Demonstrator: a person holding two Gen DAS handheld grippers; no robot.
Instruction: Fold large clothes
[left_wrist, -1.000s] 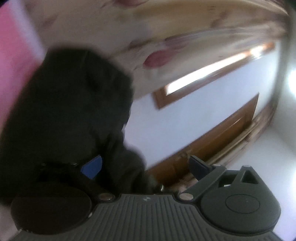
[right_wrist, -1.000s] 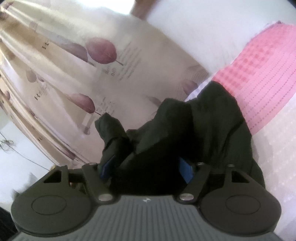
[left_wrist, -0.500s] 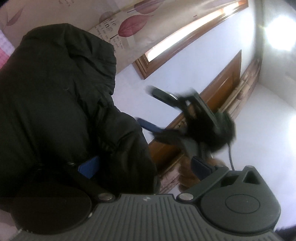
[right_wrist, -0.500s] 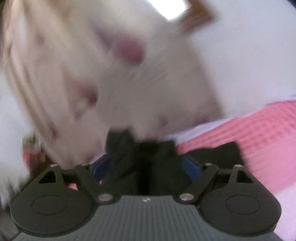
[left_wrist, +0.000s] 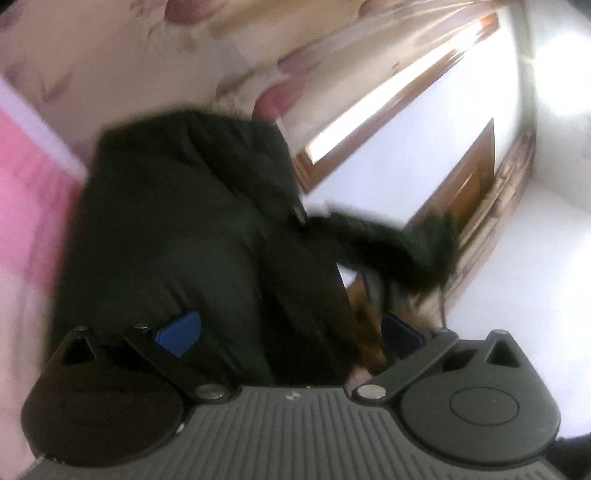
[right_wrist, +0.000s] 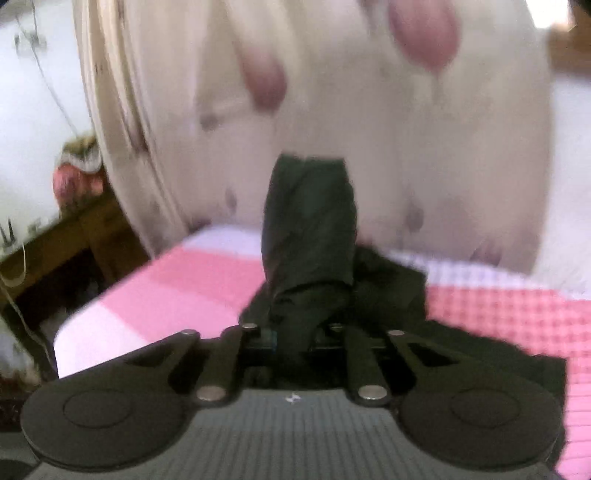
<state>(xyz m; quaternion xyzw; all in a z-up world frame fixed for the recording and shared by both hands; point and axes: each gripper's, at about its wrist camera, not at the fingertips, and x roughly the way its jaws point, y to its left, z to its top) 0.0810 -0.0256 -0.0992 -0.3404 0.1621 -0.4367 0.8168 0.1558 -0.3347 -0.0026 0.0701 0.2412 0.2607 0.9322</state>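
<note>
Left gripper (left_wrist: 290, 334): fingers spread wide, with the bulk of a black jacket (left_wrist: 192, 236) bunched between and in front of them; whether the blue pads (left_wrist: 179, 334) press the cloth cannot be told. Right gripper (right_wrist: 293, 338): fingers drawn close together, pinching a fold of the same jacket (right_wrist: 308, 229), which rises above them. The rest of the garment lies on a pink checked bedspread (right_wrist: 498, 314), before a leaf-patterned curtain (right_wrist: 332, 92).
</note>
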